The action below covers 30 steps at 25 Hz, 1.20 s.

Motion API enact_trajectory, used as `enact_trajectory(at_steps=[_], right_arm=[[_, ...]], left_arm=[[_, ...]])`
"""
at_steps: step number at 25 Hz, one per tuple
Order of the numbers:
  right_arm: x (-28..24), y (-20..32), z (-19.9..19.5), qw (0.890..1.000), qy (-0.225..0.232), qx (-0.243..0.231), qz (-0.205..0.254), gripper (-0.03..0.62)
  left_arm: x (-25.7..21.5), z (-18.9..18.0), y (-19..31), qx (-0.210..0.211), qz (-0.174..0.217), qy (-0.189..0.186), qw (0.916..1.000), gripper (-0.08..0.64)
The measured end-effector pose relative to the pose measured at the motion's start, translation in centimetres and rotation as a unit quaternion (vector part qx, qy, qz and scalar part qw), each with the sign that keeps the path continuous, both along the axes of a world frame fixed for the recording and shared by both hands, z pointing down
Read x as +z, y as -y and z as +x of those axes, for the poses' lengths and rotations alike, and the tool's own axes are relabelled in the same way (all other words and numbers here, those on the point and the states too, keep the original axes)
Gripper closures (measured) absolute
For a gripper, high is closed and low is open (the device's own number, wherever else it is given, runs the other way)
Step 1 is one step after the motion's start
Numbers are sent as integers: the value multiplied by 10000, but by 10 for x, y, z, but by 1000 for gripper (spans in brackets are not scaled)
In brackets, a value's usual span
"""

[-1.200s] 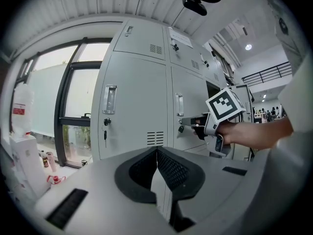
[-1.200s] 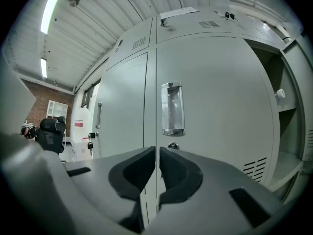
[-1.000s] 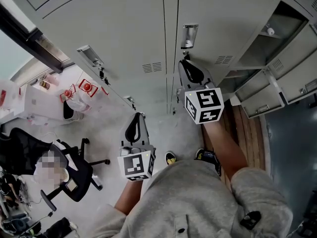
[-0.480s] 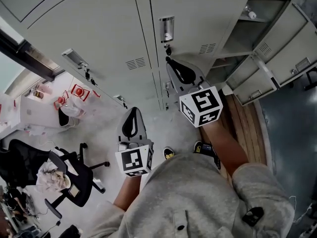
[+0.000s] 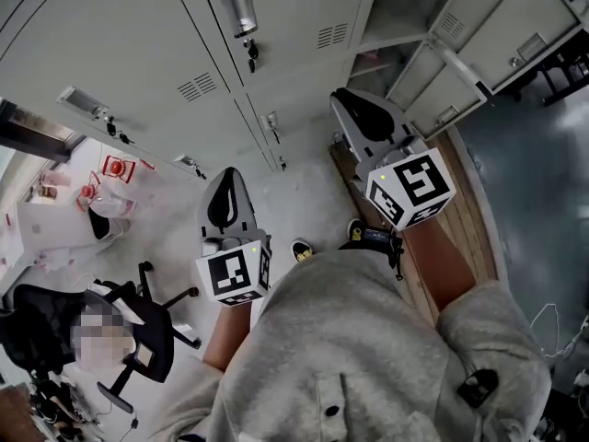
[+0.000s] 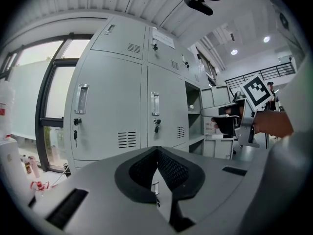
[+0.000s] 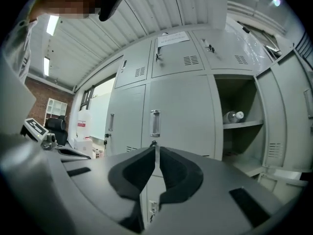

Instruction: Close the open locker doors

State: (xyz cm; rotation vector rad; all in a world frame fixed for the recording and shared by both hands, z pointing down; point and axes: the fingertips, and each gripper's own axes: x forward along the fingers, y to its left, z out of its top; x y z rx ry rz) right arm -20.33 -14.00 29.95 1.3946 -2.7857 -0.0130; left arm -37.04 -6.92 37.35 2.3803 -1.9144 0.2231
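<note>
Grey painted sheet metal fills the head view. A wall of lockers (image 5: 138, 26) stands shut on the left. At the upper right, two open doors (image 5: 515, 26) are swung out, one showing a handle (image 5: 531, 46) near its free edge. My left gripper (image 5: 224, 184) sits low, centre-left. My right gripper (image 5: 352, 109) is at centre, nearer those doors but apart from them.

In the left gripper view my jaws are clenched tip to tip with nothing in them. The open locker (image 6: 194, 112) shows right of centre.

In the right gripper view my jaws are pressed together but for a thin slit, and they are empty. At the right of the frame is the open locker, with a bottle (image 7: 234, 116) on its shelf (image 7: 239, 125).

I'd judge these doors light, stiff and free on their hinges, with slick paint. There is no need to grip them. I'd push flat on the face near the handle edge, far from the hinge, and go gently so the door doesn't bounce back.
</note>
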Motion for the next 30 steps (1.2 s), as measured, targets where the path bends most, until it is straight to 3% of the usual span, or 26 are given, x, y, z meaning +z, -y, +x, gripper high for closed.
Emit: enact_trajectory(at_steps=[17, 24, 30], right_arm=[[14, -37, 134, 9886, -240, 1473, -181, 543], [31, -39, 189, 9837, -482, 1698, -336, 543], [49, -25, 263, 9798, -459, 1877, -510, 543]], left_arm=[[-1, 69, 11, 850, 95, -249, 9960, 551], [3, 114, 20, 1023, -60, -179, 9946, 551], [-3, 170, 39, 1066, -104, -44, 9942, 551]])
